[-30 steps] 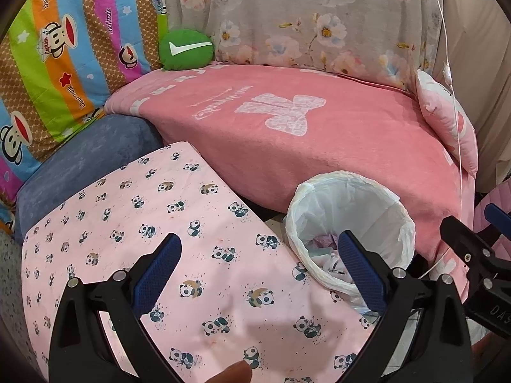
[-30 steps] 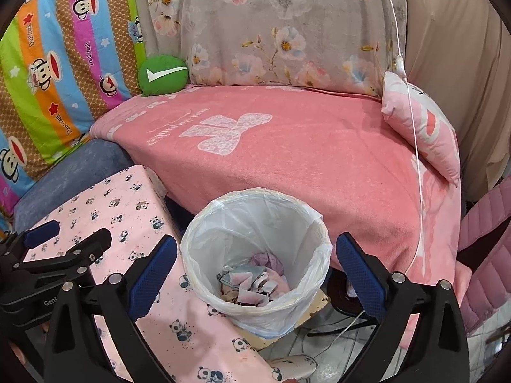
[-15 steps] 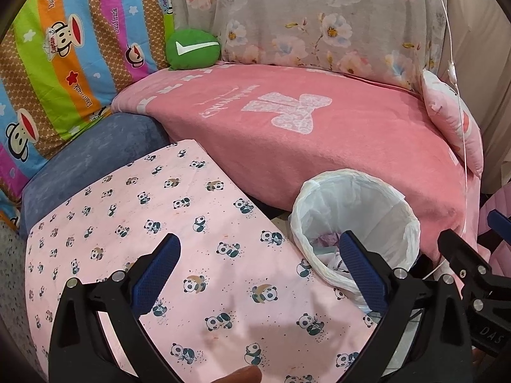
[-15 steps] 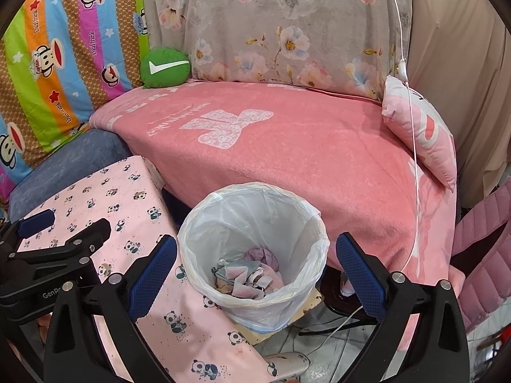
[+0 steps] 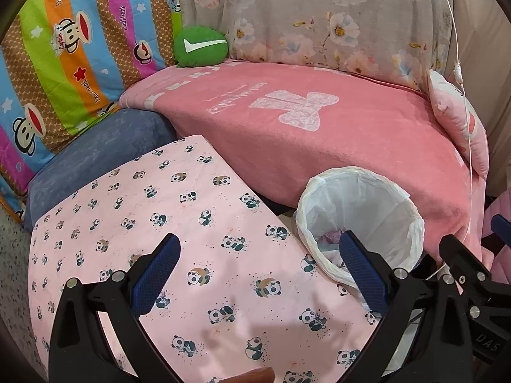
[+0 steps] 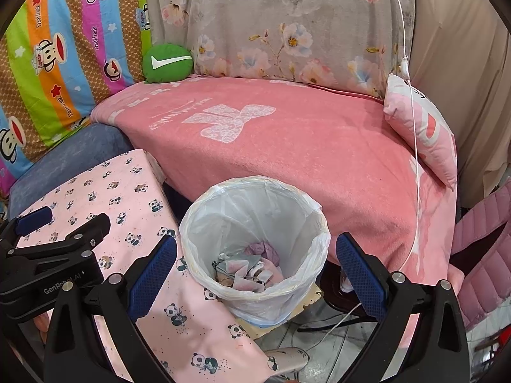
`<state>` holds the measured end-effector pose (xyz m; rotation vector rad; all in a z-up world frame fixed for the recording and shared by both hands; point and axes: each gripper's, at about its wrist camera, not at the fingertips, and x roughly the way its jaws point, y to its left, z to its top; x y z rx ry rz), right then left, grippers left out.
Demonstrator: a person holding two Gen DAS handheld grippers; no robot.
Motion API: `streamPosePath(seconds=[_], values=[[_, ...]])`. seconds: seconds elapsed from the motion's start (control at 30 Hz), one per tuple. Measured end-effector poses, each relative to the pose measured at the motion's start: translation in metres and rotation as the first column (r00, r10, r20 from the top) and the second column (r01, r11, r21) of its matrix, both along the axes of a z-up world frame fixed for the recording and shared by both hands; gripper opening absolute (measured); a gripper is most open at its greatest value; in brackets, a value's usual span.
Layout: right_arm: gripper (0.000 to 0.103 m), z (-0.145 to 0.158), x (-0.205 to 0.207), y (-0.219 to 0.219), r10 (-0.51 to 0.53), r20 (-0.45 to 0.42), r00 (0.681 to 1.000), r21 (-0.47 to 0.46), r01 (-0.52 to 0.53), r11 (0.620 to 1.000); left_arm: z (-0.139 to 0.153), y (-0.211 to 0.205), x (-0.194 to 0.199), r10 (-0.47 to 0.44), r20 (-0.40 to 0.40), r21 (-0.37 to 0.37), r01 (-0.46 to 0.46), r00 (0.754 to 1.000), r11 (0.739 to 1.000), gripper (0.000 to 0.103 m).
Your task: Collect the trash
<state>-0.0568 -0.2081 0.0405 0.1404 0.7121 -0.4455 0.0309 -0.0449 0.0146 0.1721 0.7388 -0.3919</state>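
Observation:
A small bin lined with a white plastic bag (image 6: 255, 210) stands on the floor between the pink panda cloth and the pink bed. Crumpled paper trash (image 6: 246, 268) lies at its bottom. It also shows in the left wrist view (image 5: 364, 198). My right gripper (image 6: 255, 271) is open and empty, held above the bin with the bin between its fingers. My left gripper (image 5: 260, 271) is open and empty above the panda cloth (image 5: 179, 223), left of the bin. The left gripper also shows at the left edge of the right wrist view (image 6: 48, 255).
A bed with a pink blanket (image 6: 287, 140) lies behind the bin, with a pink pillow (image 6: 421, 134), a floral quilt (image 6: 281, 25) and a green cushion (image 6: 167, 63). A white cable (image 6: 412, 121) hangs at right. A pink chair (image 6: 482, 249) is at right.
Both grippers have pulled back and risen a little; the bin sits lower and slightly farther in both views. Both stay open and empty.

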Motion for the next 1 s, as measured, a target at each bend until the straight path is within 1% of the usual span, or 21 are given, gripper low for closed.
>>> streamPosePath(seconds=[0.37,0.67,1.0], values=[[0.098,-0.003,-0.005,-0.004,-0.011,-0.009,1.000,0.005,0.011,1.000,-0.005,-0.005,-0.004,-0.005,-0.022,0.021,0.006,1.000,1.000,0.095],[0.098,-0.007,-0.008,-0.009,-0.021,-0.019,1.000,0.010,0.021,1.000,-0.009,-0.012,-0.007,-0.030,-0.048,0.032,0.032,0.998,0.999,0.095],[0.098,-0.010,-0.008,-0.009,-0.027,-0.028,0.999,0.014,0.028,1.000,-0.013,-0.017,-0.008,-0.036,-0.055,0.048,0.038,0.998,0.998,0.095]])
